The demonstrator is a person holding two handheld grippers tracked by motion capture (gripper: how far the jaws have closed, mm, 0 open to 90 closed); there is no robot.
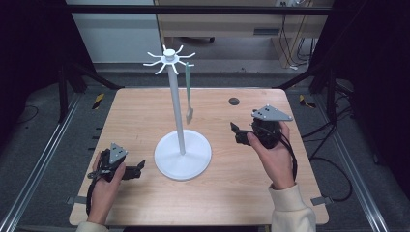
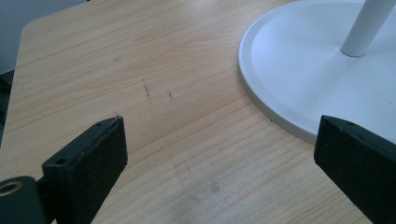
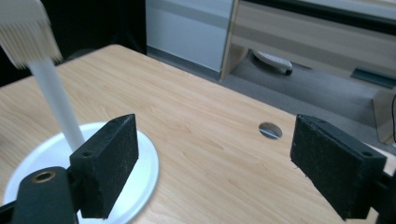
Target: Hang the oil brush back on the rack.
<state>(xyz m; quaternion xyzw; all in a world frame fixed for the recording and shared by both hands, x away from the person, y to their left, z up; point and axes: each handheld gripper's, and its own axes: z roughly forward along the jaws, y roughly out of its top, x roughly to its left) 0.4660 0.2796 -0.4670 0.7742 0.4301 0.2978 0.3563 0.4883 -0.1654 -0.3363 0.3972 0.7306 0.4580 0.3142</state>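
A white hook stand (image 1: 179,116) rises from a round base (image 1: 196,162) at the table's middle. A pale green brush (image 1: 188,94) hangs bristles-down from one of its top hooks. My left gripper (image 1: 138,168) rests low at the front left, open, its jaws pointing at the base rim (image 2: 280,79) with bare wood between them (image 2: 219,135). My right gripper (image 1: 236,133) is held right of the stand, open and holding nothing (image 3: 215,135). In the right gripper view the stand's pole (image 3: 57,105) and the brush's bristle end (image 3: 25,32) are at the upper left.
The wooden table (image 1: 241,183) has a small round cable hole (image 1: 234,101) at the back right, also seen as the hole (image 3: 270,130). Metal frame rails run along both sides. Cabinets and cables lie on the floor beyond the far edge.
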